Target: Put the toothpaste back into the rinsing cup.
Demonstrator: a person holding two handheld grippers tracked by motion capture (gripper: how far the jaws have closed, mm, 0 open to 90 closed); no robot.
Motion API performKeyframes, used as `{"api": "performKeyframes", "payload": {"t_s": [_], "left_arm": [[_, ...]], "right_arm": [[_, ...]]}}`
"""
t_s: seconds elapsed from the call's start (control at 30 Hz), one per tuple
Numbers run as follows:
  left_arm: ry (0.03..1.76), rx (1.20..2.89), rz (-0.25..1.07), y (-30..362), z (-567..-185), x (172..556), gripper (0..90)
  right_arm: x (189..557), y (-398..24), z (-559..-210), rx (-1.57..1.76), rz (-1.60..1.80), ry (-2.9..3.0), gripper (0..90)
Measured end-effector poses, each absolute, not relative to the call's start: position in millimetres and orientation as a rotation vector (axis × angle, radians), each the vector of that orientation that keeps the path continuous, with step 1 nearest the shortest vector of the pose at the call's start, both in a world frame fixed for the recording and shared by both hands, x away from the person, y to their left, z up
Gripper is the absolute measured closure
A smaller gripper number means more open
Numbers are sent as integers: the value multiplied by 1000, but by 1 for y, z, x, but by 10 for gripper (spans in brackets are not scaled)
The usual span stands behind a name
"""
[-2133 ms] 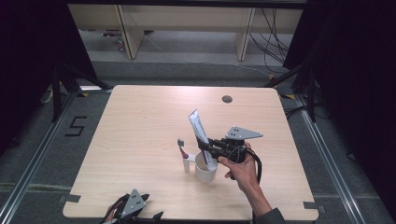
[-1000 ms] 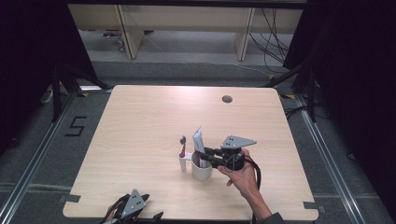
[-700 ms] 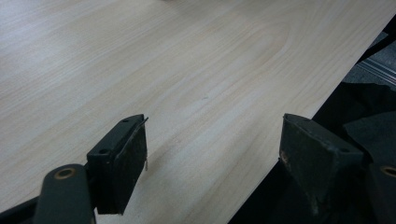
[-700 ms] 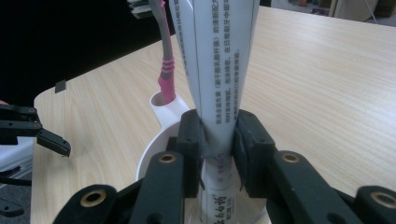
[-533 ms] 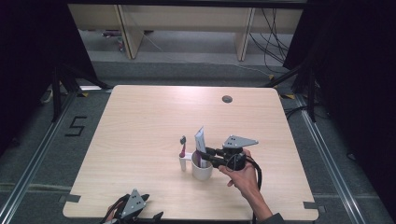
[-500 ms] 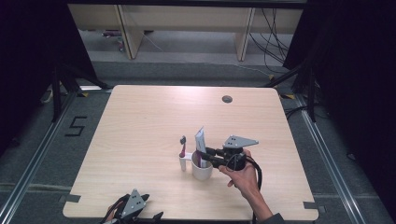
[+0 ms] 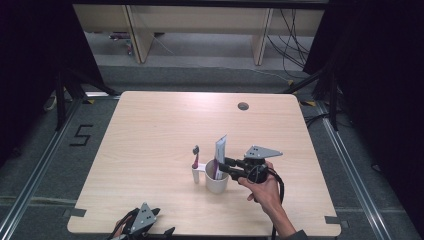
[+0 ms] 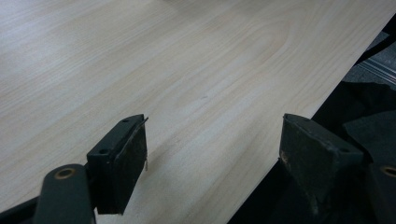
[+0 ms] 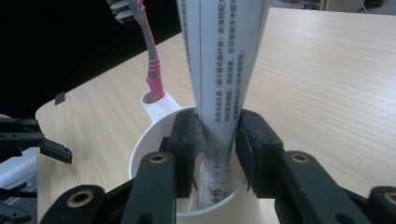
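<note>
A white cup (image 7: 216,184) stands on the table, right of the middle. A white toothpaste tube (image 7: 220,150) stands upright in it. A pink-and-grey toothbrush (image 7: 195,156) sticks up from the small holder on the cup's left side. My right gripper (image 7: 222,167) reaches in from the right over the rim. In the right gripper view its jaws (image 9: 219,140) flank the tube (image 9: 224,70) low down; they have just been opening and the pads lie loosely beside it. My left gripper (image 7: 142,220) rests at the table's near edge, with its jaws (image 8: 215,158) open and holding nothing.
A round cable hole (image 7: 243,106) sits near the far edge of the wooden table (image 7: 150,130). Black curtains and metal rails flank both sides. The left gripper (image 9: 28,140) shows far off in the right gripper view.
Two seconds ago the tube was held higher and tilted; it has since come down into the cup. Over the last second the right hand barely shifted.
</note>
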State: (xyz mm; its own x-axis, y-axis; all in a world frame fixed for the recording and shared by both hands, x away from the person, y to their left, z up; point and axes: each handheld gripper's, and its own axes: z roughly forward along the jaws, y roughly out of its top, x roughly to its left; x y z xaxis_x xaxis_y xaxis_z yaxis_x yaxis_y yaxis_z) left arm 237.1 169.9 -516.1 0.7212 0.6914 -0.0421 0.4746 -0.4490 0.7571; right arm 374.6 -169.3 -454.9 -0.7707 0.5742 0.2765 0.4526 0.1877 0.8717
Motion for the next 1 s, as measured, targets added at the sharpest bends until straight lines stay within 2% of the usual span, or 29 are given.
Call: {"api": "performKeyframes", "payload": {"t_s": [0.23, 0.37, 1.0], "left_arm": [[881, 2130, 349, 170, -516, 237, 230], [884, 2133, 348, 170, -515, 237, 230], [879, 2132, 347, 170, -515, 237, 229]], "right_arm": [[375, -172, -454, 973, 1623, 2329, 650], [374, -172, -453, 991, 1638, 2326, 608], [370, -174, -452, 965, 1642, 2362, 573]]}}
